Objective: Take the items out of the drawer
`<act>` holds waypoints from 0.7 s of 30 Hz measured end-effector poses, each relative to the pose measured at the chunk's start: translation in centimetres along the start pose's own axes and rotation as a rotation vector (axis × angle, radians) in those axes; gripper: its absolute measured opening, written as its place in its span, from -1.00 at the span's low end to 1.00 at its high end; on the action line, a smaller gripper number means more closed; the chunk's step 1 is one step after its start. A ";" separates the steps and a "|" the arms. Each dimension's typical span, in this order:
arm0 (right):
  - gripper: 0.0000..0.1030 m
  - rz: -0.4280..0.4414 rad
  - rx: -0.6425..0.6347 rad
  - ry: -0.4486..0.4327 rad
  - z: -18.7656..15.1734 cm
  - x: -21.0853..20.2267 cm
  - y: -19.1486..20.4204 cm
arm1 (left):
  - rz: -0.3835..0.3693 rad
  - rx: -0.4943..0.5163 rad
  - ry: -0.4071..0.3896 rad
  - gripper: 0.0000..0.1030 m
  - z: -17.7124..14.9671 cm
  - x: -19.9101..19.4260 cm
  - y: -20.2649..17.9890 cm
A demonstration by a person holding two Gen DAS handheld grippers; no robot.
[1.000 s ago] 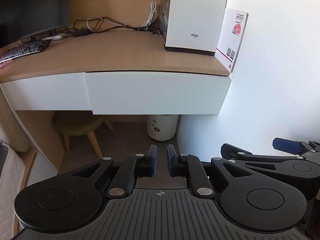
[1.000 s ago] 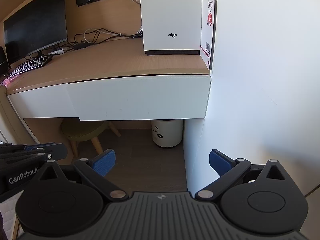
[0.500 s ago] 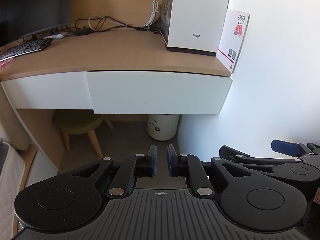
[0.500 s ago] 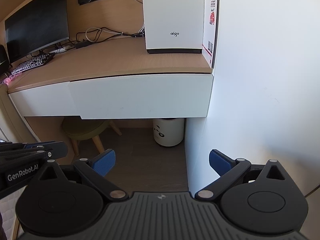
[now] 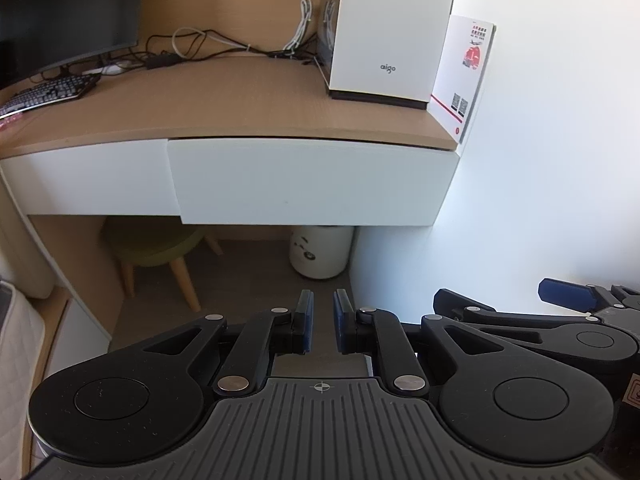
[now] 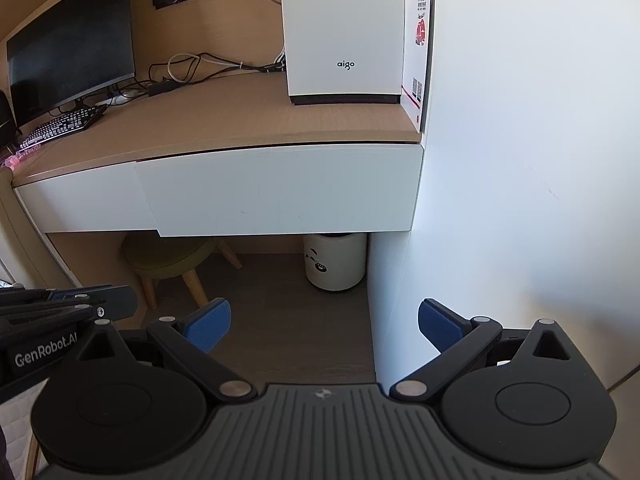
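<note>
Both black two-finger grippers hold nothing: the left gripper (image 5: 321, 322) has its blue pads almost together, the right gripper (image 6: 324, 326) has its jaws wide apart. Ahead and above them, well apart, the wide white drawer front (image 6: 280, 192) under the light wooden desk top (image 6: 224, 120) is closed; its long axis runs left to right. Neither gripper seems clearly nearer to it.
</note>
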State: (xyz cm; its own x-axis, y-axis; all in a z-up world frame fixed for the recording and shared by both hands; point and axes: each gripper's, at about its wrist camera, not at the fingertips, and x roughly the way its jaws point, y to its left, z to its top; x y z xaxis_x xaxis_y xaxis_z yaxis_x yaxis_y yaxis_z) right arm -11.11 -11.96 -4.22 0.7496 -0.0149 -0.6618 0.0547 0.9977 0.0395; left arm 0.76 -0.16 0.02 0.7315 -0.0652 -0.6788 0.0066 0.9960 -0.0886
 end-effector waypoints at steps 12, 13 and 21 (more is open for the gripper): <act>0.95 0.005 -0.004 0.006 0.0 0.2 0.0 | 0.004 -0.012 0.001 -0.75 -0.1 0.2 0.2; 0.95 0.005 -0.004 0.006 0.0 0.3 0.0 | 0.004 -0.012 0.000 -0.75 -0.1 0.2 0.3; 0.95 0.005 0.006 0.002 -0.3 0.1 0.0 | -0.001 -0.006 -0.008 -0.75 0.1 0.2 0.6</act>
State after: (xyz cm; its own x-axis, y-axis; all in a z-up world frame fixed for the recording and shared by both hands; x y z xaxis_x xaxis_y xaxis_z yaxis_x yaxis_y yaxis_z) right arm -11.24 -11.96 -4.46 0.7484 -0.0099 -0.6631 0.0550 0.9974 0.0471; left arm 1.02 0.40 -0.10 0.7367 -0.0657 -0.6731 0.0035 0.9956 -0.0933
